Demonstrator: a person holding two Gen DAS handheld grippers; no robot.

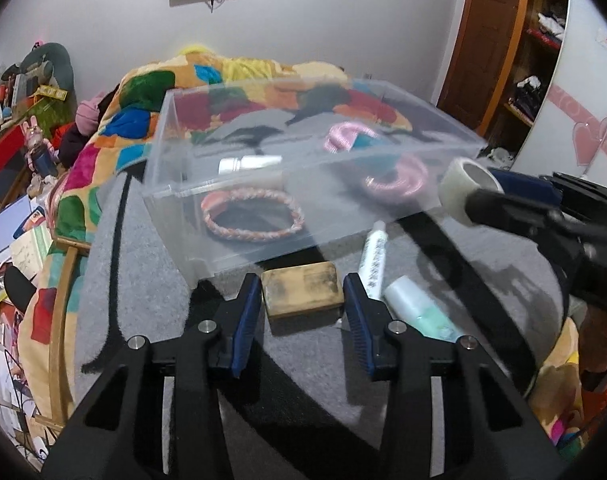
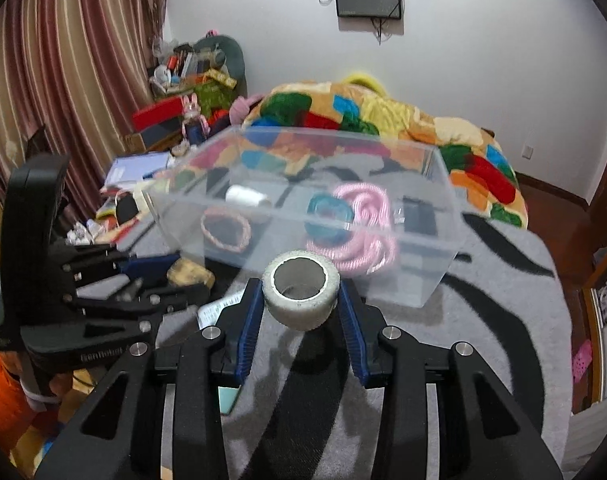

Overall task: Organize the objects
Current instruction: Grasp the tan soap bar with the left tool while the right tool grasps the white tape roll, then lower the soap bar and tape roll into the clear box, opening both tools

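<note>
A clear plastic box (image 1: 171,184) (image 2: 443,280) stands on a grey and black blanket. Inside lie a braided pink bracelet (image 1: 253,216) (image 2: 225,230), a pink coiled cord (image 1: 399,180) (image 2: 359,220), a teal ring (image 2: 329,216) and a white bottle (image 1: 249,163) (image 2: 245,196). My left gripper (image 1: 302,296) (image 2: 151,276) is open around a tan wooden block (image 1: 301,294) (image 2: 189,274) lying in front of the box. My right gripper (image 2: 300,300) (image 1: 479,200) is shut on a white tape roll (image 2: 301,294) (image 1: 463,186), held above the blanket near the box's front right.
A white tube (image 1: 373,258) and a pale green bottle (image 1: 419,312) lie on the blanket right of the block. A colourful quilt (image 1: 115,128) (image 2: 383,116) is heaped behind the box. Cluttered books and toys (image 1: 15,120) fill the left; a wooden shelf (image 1: 523,60) stands right.
</note>
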